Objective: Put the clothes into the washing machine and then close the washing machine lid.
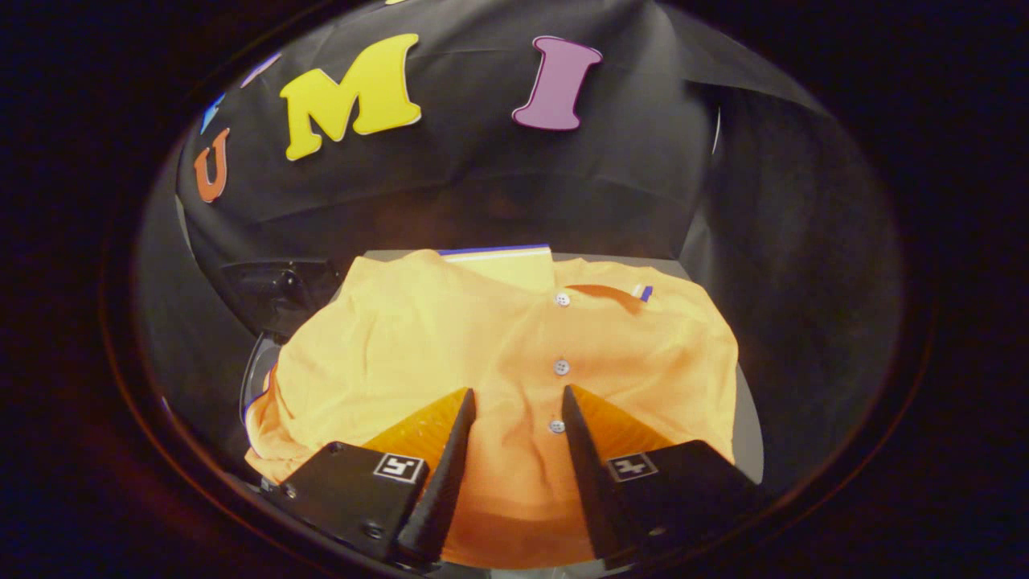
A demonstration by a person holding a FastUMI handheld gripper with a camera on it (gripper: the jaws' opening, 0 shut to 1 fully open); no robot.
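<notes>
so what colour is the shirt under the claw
Orange, with small pale buttons down the front; the shirt shows best in the gripper view.

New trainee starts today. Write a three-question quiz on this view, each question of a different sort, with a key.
1. True or false: the tongs are shut on the orange shirt.
2. How many buttons show on the shirt's placket? A) one B) three C) five
3. Fill in: the lowest button lies ____ the two fingers.

Key:
1. False. The tongs are open, fingers apart over the shirt, cloth showing in the gap between them.
2. B, three, in a line running away from the tongs.
3. Between, near the tips.
</notes>
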